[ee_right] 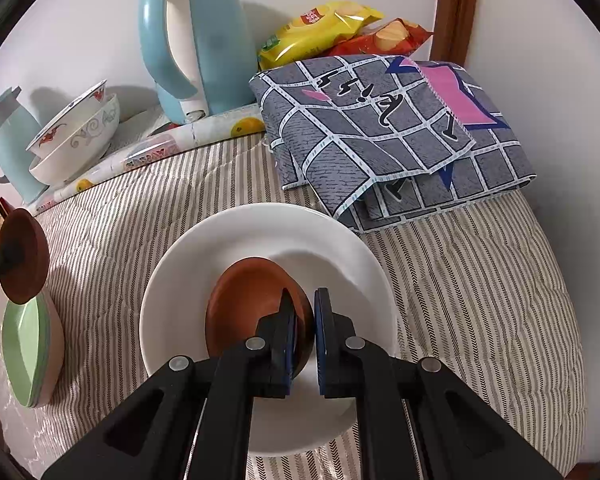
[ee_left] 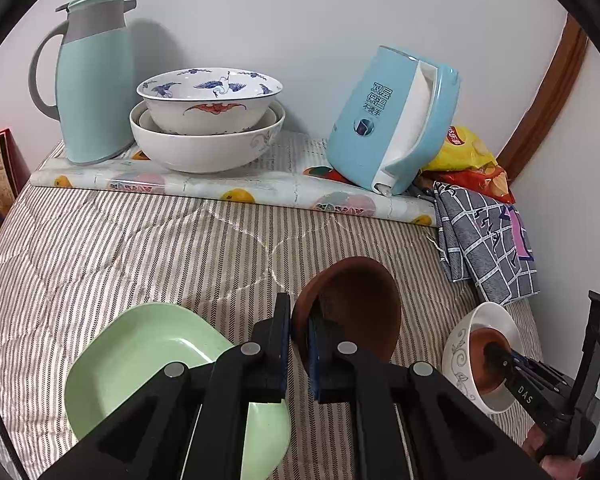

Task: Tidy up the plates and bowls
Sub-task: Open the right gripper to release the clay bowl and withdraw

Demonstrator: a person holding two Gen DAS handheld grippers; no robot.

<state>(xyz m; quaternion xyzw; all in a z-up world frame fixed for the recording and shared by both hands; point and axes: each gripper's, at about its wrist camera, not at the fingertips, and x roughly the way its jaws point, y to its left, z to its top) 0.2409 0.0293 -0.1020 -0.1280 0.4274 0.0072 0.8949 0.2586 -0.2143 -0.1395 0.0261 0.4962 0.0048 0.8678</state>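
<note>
My left gripper (ee_left: 299, 344) is shut on the rim of a brown dish (ee_left: 352, 304) and holds it tilted above the striped cloth; it also shows in the right wrist view (ee_right: 26, 256). A green square plate (ee_left: 140, 360) lies under it on the left. My right gripper (ee_right: 304, 332) is shut on the rim of a second brown dish (ee_right: 252, 304) that sits inside a white bowl (ee_right: 204, 264). In the left wrist view that white bowl (ee_left: 458, 344) is at the right. Two stacked patterned bowls (ee_left: 208, 120) stand at the back.
A mint thermos jug (ee_left: 92, 80) and a blue kettle (ee_left: 388, 120) stand on a fruit-print mat (ee_left: 220, 184) by the wall. Snack bags (ee_right: 332, 28) and a folded grey checked cloth (ee_right: 380, 136) lie at the back right. Striped quilt (ee_left: 120, 240) covers the surface.
</note>
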